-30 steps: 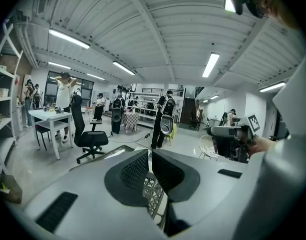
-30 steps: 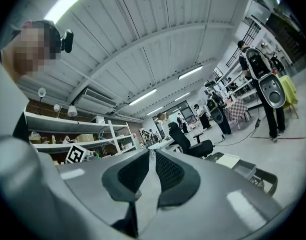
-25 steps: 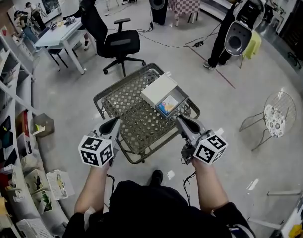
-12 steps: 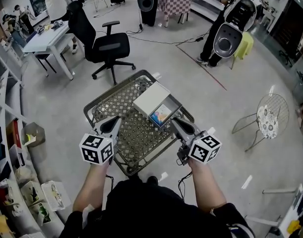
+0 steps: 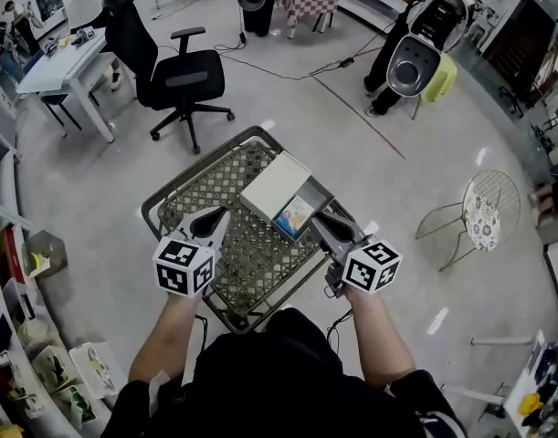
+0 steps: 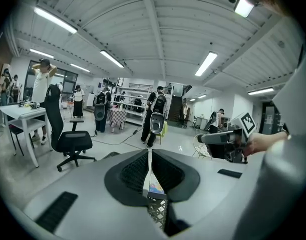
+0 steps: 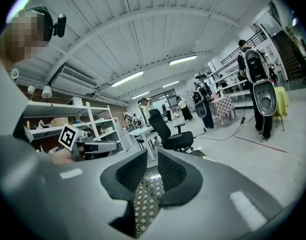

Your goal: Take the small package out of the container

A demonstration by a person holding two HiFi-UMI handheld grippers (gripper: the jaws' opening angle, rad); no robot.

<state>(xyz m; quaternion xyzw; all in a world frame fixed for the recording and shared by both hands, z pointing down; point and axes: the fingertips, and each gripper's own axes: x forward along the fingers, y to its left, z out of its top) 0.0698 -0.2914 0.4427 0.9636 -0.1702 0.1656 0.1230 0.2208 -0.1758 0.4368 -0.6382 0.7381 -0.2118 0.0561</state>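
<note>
Wire-lattice container (image 5: pixel 222 177), standing on grey floor (image 5: pixel 96 181), open at top, near the middle of the head view. Inside, toward the far right corner: white box (image 5: pixel 275 185), lid side up, lying tilted against the mesh. Small package (image 5: pixel 293 217), blue and yellow print, tucked just beside the near right edge of the white box, within the container and touching the box. Left tongs (image 5: pixel 215 215), held over the near left part of the container, tips pointing far toward the box; pressed almost together with only a thin slit, nothing pinched, package seen beyond the slit. Right tongs (image 5: pixel 317 219), held over the near right rim, tips close to the package but apart from it; parted a little, just now widening, nothing between them, only lattice visible through the gap. Marker cubes on both tongs near the person's hands. Black office chair (image 5: pixel 183 80) on the floor, far left of the container, well apart. Round wire chair (image 5: pixel 479 215) with patterned cushion, far right, well apart.
</note>
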